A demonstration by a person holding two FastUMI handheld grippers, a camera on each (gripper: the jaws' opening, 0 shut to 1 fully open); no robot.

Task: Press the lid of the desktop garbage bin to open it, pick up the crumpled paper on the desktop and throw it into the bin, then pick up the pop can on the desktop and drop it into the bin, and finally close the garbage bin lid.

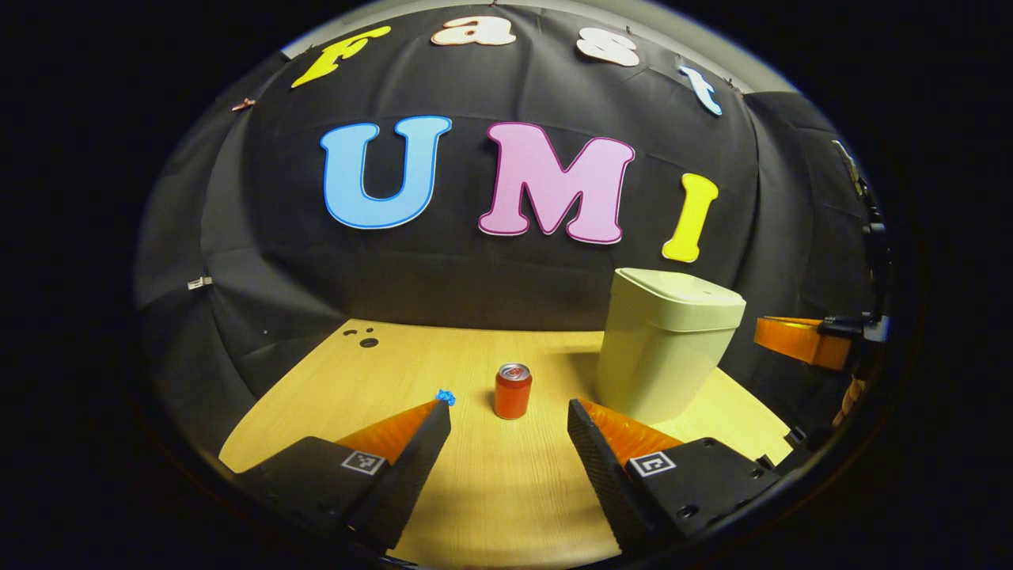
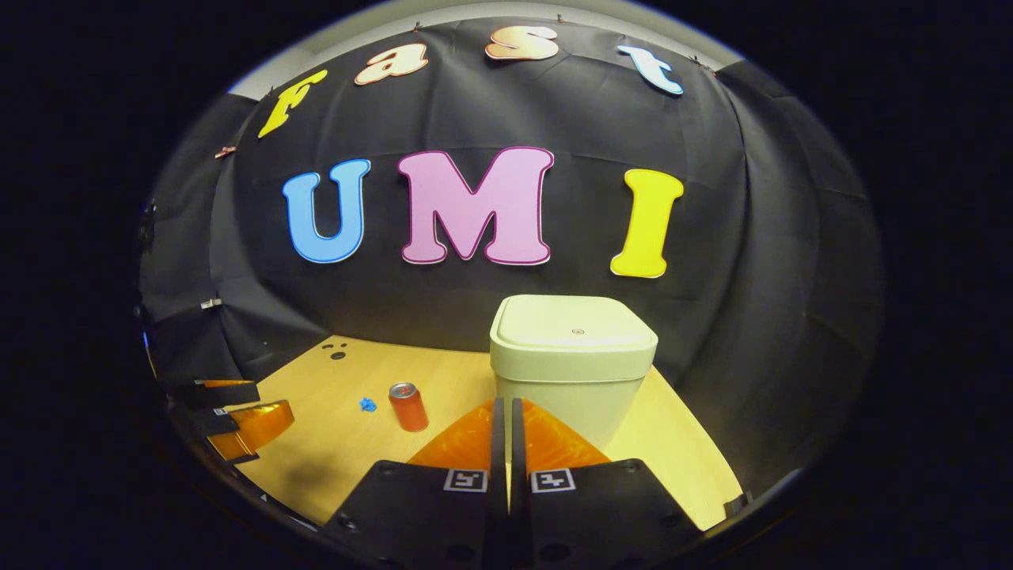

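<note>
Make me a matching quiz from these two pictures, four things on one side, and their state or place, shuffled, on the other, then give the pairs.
Things:
1. garbage bin
2. pop can
3. left tool
4. right tool

States or places:
A. fingers spread apart, holding nothing
B. lid down, closed
C. fingers pressed together, holding nothing
D. standing upright on the table, between the crumpled paper and the bin

Pairs: 1-B, 2-D, 3-A, 4-C
</note>
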